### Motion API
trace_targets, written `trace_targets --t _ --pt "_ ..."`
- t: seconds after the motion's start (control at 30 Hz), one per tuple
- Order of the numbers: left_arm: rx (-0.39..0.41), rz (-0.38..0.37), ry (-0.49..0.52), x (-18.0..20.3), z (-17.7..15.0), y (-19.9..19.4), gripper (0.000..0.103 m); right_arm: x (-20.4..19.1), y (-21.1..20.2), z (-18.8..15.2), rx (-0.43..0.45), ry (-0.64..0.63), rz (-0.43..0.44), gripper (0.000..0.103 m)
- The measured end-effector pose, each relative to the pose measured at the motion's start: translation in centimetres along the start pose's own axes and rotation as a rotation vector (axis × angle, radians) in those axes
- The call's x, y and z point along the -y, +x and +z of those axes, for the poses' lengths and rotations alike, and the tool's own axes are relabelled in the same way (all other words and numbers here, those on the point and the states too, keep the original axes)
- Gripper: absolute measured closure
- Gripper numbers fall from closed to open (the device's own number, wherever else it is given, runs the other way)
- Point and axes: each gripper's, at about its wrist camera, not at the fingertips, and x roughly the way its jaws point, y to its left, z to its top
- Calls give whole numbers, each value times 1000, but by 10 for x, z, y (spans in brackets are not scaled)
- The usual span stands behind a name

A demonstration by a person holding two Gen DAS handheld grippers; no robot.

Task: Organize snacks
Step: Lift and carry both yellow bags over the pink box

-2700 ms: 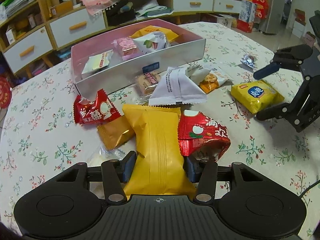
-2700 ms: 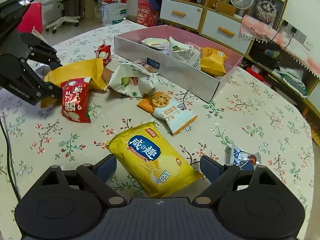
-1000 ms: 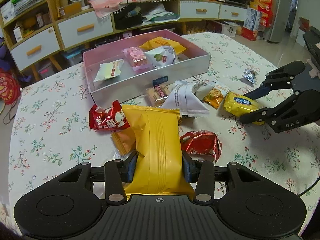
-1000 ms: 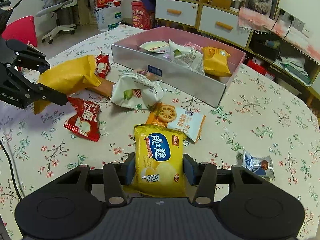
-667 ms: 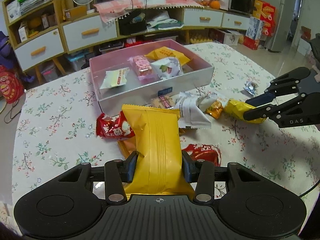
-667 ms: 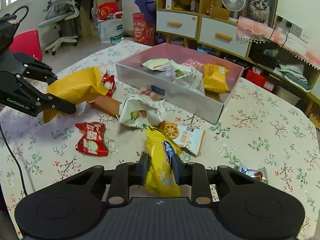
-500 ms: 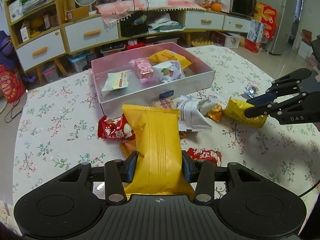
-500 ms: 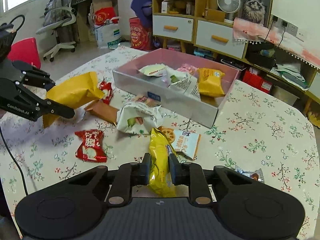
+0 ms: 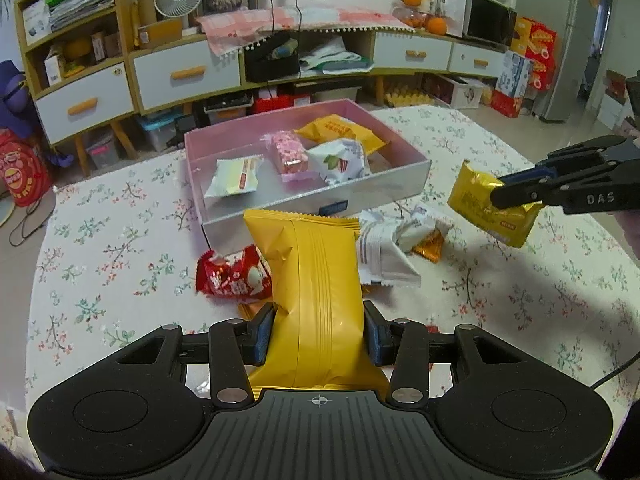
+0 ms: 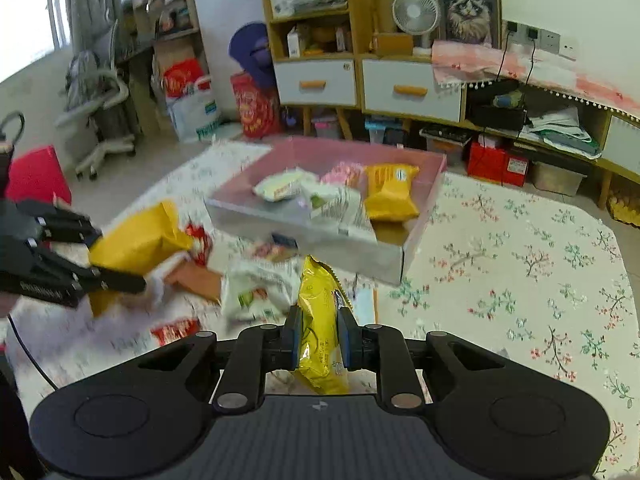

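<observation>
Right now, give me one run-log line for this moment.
left gripper: shut on plain yellow bag | right gripper: shut on yellow chip packet | both lifted off table | pink box: four snacks inside | next: likely box

Both snack bags (image 9: pixel 316 280) (image 10: pixel 320 336) lifted off table, nearer box (image 9: pixel 304 176)

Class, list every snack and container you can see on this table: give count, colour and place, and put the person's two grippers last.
Box: one, pink inside with grey walls, far middle of the table.
Packets in the box: four; white, pink, white with green, and yellow.
Big yellow bag: one, lifted in the left gripper.
Small yellow packet: one, lifted in the right gripper.
Red packet: one, on the cloth in front of the box.
White packets: two, lying beside the box's front wall.
Orange packet: one, beside the white ones.
Left gripper: black, shut on the big bag.
Right gripper: black, shut on the small packet.
</observation>
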Motion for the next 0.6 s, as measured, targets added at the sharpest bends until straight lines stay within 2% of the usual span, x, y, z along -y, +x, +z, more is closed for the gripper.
trace_targets --t 0.33,0.6 --pt "42 29 -80 -16 31 5 62 -3 3 39 114 97 28 103" --pt "47 42 -162 -27 56 28 62 -18 34 64 135 140 40 103"
